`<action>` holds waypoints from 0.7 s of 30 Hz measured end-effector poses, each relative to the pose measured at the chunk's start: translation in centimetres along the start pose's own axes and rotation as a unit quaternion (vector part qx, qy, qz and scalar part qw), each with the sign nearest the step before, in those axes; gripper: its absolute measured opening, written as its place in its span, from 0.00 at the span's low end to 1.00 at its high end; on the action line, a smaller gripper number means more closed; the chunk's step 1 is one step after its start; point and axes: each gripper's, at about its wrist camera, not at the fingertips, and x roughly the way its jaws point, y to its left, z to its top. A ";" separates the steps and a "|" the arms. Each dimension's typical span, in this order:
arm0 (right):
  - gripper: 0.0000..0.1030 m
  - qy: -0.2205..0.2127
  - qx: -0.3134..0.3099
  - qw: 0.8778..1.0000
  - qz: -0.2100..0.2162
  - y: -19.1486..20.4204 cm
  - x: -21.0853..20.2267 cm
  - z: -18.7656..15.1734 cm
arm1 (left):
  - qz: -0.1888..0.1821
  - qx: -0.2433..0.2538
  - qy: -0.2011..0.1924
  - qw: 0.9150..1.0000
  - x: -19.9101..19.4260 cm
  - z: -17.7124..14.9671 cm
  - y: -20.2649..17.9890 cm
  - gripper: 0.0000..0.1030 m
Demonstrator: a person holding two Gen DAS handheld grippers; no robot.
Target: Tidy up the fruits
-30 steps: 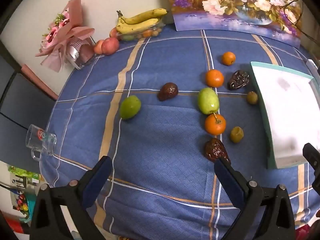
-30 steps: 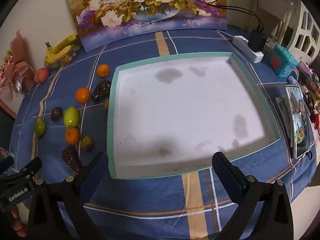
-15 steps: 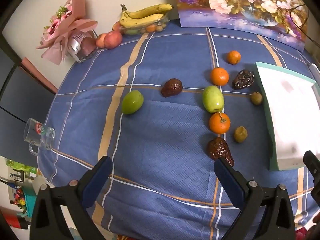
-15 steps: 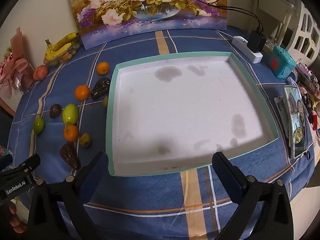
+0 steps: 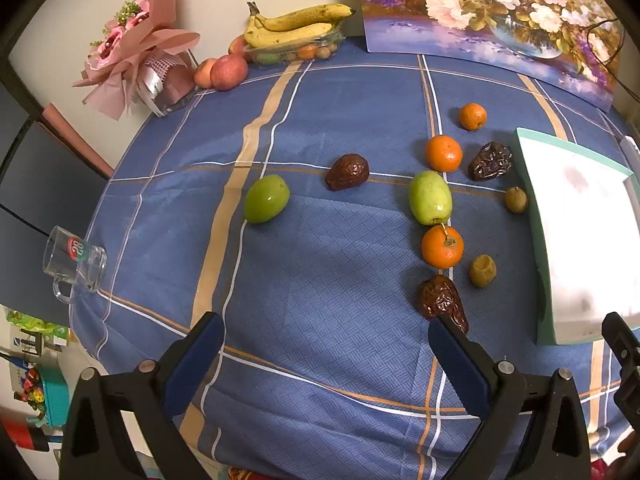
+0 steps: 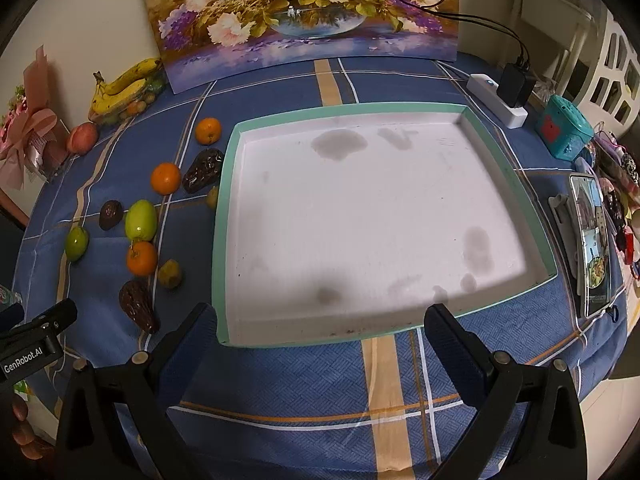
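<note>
Orange, green and dark wrinkled fruits lie loose on the blue checked tablecloth (image 5: 320, 300), all outside the tray's (image 6: 224, 240) left rim — three oranges (image 5: 442, 246), two green fruits (image 5: 430, 197), three dark dates (image 5: 440, 300) and two small yellowish ones (image 5: 483, 270). The white tray holds nothing. Left gripper (image 5: 326, 350) hangs spread wide above the cloth's near edge; right gripper (image 6: 320, 338) — equally wide — hangs over the tray's near rim. Bananas (image 5: 298, 26) sit at the far edge.
</note>
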 end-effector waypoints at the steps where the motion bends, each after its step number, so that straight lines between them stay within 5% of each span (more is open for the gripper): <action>1: 1.00 0.000 0.000 1.000 0.000 0.0 0.0 0.0 | 0.000 0.000 0.000 1.000 0.0 0.0 0.0 1.00; 21: 1.00 0.002 -0.001 1.000 -0.001 0.1 0.1 0.0 | -0.001 0.003 0.001 1.000 0.0 -0.1 -0.1 1.00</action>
